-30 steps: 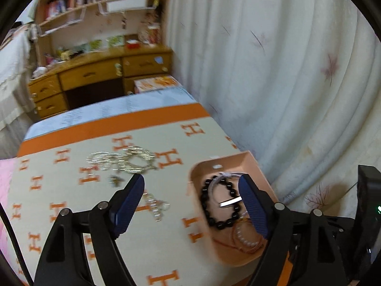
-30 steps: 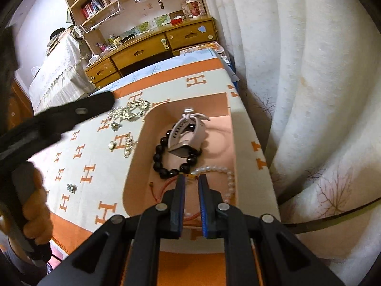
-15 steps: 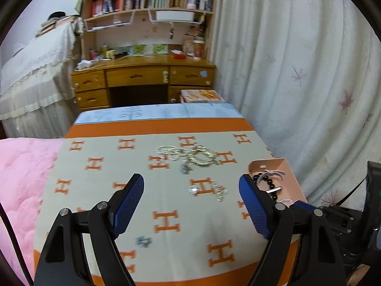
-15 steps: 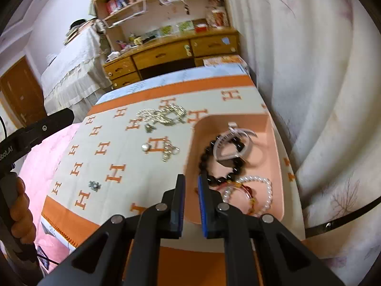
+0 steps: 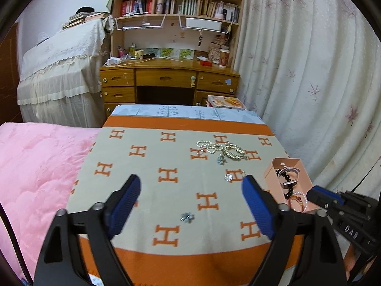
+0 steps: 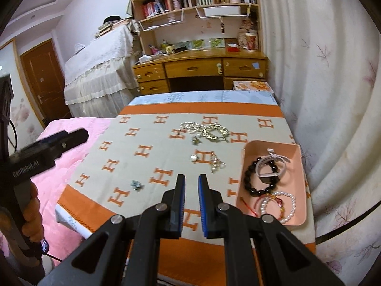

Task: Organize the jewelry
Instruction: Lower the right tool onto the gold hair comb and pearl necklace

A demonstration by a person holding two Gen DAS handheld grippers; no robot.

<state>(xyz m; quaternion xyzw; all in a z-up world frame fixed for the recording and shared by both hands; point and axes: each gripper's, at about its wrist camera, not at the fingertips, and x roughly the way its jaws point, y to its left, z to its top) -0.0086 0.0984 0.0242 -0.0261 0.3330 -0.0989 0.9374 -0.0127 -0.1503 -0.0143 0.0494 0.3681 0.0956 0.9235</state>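
A pink tray (image 6: pixel 297 221) sits at the right edge of the H-patterned cloth (image 6: pixel 147 152). It holds a black bead bracelet (image 6: pixel 250 183), a watch (image 6: pixel 269 166), a pearl bracelet (image 6: pixel 288 205) and a red cord bracelet (image 6: pixel 258 202). Loose on the cloth lie a heap of gold chains (image 6: pixel 207 130), a small charm (image 6: pixel 195 140), a round pendant (image 6: pixel 194 158), a silver chain piece (image 6: pixel 216 164) and a small brooch (image 6: pixel 137 184). My right gripper (image 6: pixel 191 178) hovers shut and empty left of the tray. My left gripper (image 5: pixel 190 183) is opening wide over the cloth, near the brooch (image 5: pixel 187 217), with nothing between its jaws.
A pink quilt (image 5: pixel 35 166) borders the cloth on the left. A curtain (image 6: pixel 333 95) hangs close along the right. Beyond the far edge stand a wooden desk (image 5: pixel 166 78) with bookshelves and a cloth-covered cabinet (image 5: pixel 62 71). A hand (image 6: pixel 31 212) grips the left tool's handle.
Both grippers have drawn back and risen from the tray. The left view swung left over the cloth and its jaws widened. The jewelry has not moved.
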